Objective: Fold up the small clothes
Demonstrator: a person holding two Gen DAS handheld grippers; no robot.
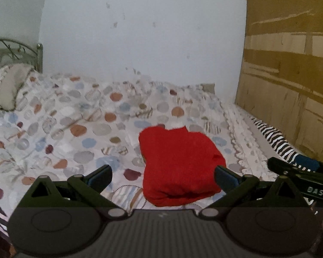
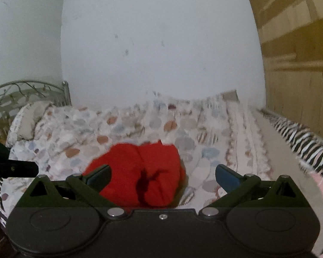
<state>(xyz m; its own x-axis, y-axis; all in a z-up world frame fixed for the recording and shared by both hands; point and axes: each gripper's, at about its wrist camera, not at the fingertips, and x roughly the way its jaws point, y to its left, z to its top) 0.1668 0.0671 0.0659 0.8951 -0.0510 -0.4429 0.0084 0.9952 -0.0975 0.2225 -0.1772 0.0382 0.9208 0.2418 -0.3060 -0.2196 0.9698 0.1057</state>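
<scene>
We hold the left gripper [image 1: 163,177] low over the bed, pointing toward the wall at 12 o'clock, its fingers spread wide apart and clamping nothing. The red garment [image 1: 178,165] lies folded into a compact bundle on the spotted bedspread [image 1: 75,116], filling the gap between those fingers in the left wrist view; the right finger's blue pad [image 1: 226,179] sits at the cloth's 3 o'clock edge, though we cannot tell if it touches.

Our right gripper [image 2: 163,177] hovers level too, aimed at the same wall, its jaws likewise wide apart and empty. From its camera the red garment [image 2: 137,174] sits at 11 o'clock, partly behind the left finger [image 2: 99,176]. The right gripper [image 1: 299,172] shows in the left view at 3 o'clock, beside a zebra-striped cloth [image 1: 275,139].

A pillow [image 1: 8,86] rests at 10 o'clock by the metal headboard [image 1: 15,49]; a cardboard panel [image 1: 290,64] stands at 2 o'clock.
</scene>
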